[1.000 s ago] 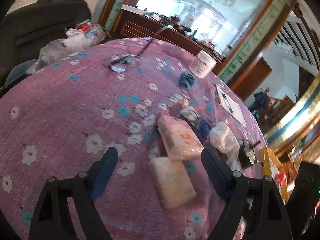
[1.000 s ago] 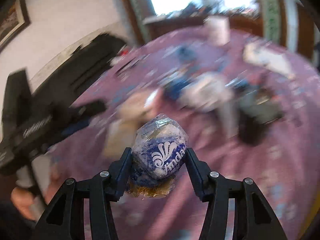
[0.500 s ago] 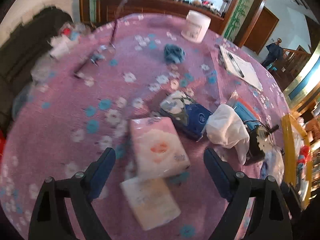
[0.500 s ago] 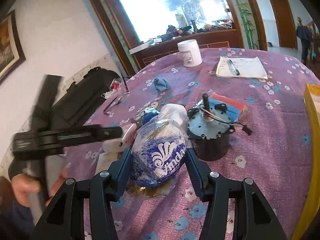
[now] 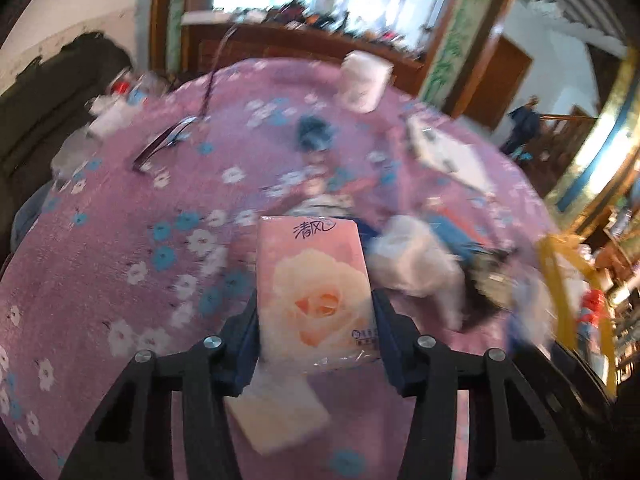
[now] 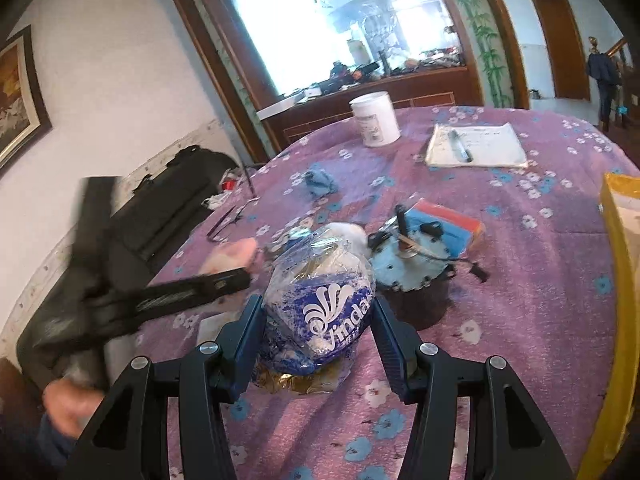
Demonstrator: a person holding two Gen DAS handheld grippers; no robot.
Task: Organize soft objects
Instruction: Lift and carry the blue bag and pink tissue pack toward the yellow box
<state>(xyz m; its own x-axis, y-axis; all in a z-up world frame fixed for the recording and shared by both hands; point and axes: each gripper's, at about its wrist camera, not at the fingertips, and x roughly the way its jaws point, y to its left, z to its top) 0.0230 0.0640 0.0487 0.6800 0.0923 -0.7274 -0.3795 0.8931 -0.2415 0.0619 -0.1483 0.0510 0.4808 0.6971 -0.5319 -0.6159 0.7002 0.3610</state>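
The left claw (image 5: 316, 320) is closing on a pink rose-printed tissue pack (image 5: 314, 288), while the right claw (image 6: 316, 320) grips a blue "Vinda" tissue pack (image 6: 320, 304) at 12 o'clock.

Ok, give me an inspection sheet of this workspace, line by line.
Surface: round table under a purple flowered cloth.
Job's things: pink tissue pack between the left gripper's fingers; blue tissue pack in the right gripper; another pale pack flat on the cloth.
Clutter: white tub, notepad with pen, blue rag, motor.
Grippers: left gripper closing on the pink pack; right gripper clamped.
Cables: wires on the motor.
Surroundings: mirror, black bag.
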